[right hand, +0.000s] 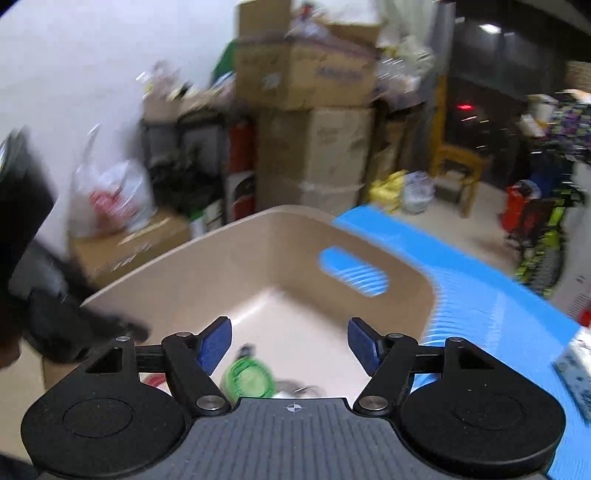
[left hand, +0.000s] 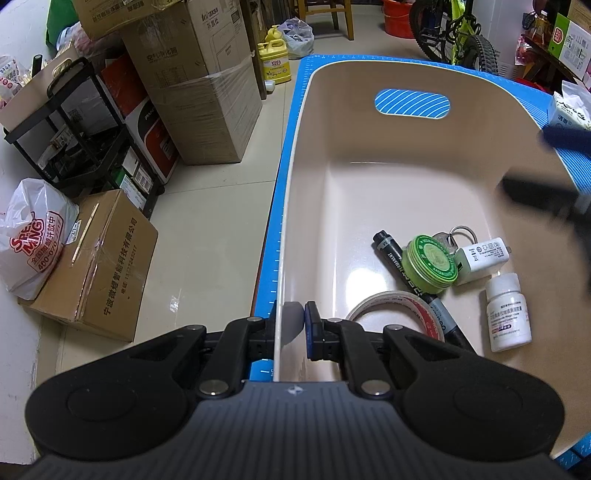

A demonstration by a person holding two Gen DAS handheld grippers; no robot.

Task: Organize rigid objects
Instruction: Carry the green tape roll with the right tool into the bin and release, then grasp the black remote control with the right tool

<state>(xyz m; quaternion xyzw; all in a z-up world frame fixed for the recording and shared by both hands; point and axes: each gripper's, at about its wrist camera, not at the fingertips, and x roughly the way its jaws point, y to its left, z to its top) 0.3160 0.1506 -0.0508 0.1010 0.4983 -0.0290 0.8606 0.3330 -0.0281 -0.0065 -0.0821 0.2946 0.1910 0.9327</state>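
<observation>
A beige plastic bin (left hand: 369, 122) stands on a blue mat (left hand: 275, 236). In its near end lie a green round tin (left hand: 432, 264), a black marker (left hand: 397, 262), a white charger (left hand: 482, 260), a white pill bottle (left hand: 508, 312), a tape roll (left hand: 391, 306) and a key ring (left hand: 461, 232). My left gripper (left hand: 290, 325) is shut on the bin's left wall. My right gripper (right hand: 290, 343) is open and empty above the bin (right hand: 229, 258), with the green tin (right hand: 247, 378) below it; it shows blurred at the right edge of the left wrist view (left hand: 546, 166).
Cardboard boxes (left hand: 207, 85), a black rack (left hand: 74, 122) and a plastic bag (left hand: 33, 236) stand on the floor left of the table. A yellow jug (left hand: 273, 62) and a bicycle (left hand: 458, 33) are beyond it. A tissue pack (left hand: 570, 107) lies right of the bin.
</observation>
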